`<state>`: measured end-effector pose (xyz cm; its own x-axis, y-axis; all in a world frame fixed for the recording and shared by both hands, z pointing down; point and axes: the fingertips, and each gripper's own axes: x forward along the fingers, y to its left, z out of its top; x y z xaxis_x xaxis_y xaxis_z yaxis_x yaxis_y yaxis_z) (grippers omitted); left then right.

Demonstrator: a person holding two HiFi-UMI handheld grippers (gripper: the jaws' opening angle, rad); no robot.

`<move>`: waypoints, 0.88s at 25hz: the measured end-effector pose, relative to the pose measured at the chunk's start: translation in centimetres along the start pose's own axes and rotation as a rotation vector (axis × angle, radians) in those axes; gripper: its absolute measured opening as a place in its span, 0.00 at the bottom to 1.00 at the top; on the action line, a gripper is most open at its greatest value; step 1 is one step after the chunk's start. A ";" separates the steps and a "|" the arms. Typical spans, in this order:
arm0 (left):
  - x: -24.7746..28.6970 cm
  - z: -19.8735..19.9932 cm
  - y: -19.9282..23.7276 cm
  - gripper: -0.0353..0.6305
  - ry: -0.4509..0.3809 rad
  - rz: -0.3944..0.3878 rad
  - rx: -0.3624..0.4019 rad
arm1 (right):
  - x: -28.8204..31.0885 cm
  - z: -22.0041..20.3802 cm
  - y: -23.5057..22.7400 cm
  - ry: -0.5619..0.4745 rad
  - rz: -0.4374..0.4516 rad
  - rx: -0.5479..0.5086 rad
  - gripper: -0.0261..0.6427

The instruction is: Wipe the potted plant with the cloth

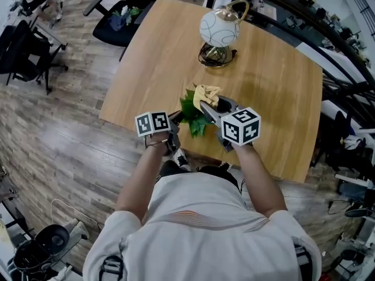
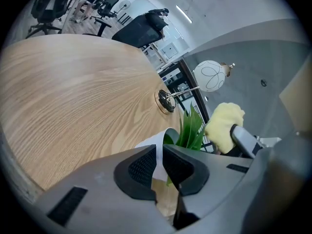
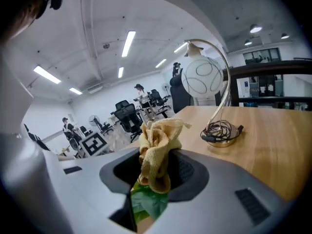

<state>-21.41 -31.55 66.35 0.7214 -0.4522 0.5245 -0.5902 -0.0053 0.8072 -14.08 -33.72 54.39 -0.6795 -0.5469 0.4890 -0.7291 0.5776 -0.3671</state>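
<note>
The potted plant [image 1: 193, 115] stands near the table's front edge, its green leaves [image 2: 191, 128] rising from a white pot [image 2: 152, 141]. My left gripper [image 2: 159, 152] is shut on the pot's rim, which sits between the two pads; in the head view this gripper [image 1: 174, 122] is at the plant's left. My right gripper [image 3: 158, 167] is shut on a bunched yellow cloth [image 3: 157, 147], and a green leaf [image 3: 146, 204] lies just under it. From above, the cloth [image 1: 206, 91] rests on top of the leaves with the right gripper [image 1: 206, 107] reaching in from the right.
A table lamp with a round white shade [image 1: 219, 28] and a coiled cord at its base [image 3: 222, 133] stands further back on the wooden table [image 1: 275, 92]. Office chairs [image 1: 120, 16] stand beyond the far edge. The table's front edge is right by my body.
</note>
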 end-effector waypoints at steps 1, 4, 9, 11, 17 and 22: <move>-0.1 0.0 0.0 0.12 -0.004 0.005 0.004 | 0.4 -1.0 -0.5 0.022 -0.016 0.007 0.33; -0.1 -0.1 0.0 0.12 -0.013 0.005 -0.001 | 0.4 -3.5 -2.9 0.064 -0.084 0.033 0.33; -0.2 0.0 -0.1 0.12 -0.023 0.004 -0.009 | -2.3 -4.3 -7.3 0.044 -0.191 0.076 0.33; -0.2 0.0 0.0 0.12 -0.028 0.003 -0.020 | -3.1 -4.9 -9.1 0.053 -0.242 0.077 0.33; -0.2 -0.1 0.1 0.12 -0.041 0.014 -0.031 | -6.0 -3.2 -8.4 -0.027 -0.267 0.059 0.33; -0.1 -0.2 0.1 0.12 -0.062 0.015 -0.055 | -4.8 -2.6 -0.1 -0.056 -0.017 0.110 0.33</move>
<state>-21.47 -31.29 66.40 0.6882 -0.5059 0.5201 -0.5787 0.0496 0.8140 -10.52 -29.61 54.15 -0.6679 -0.5910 0.4523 -0.7433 0.4995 -0.4449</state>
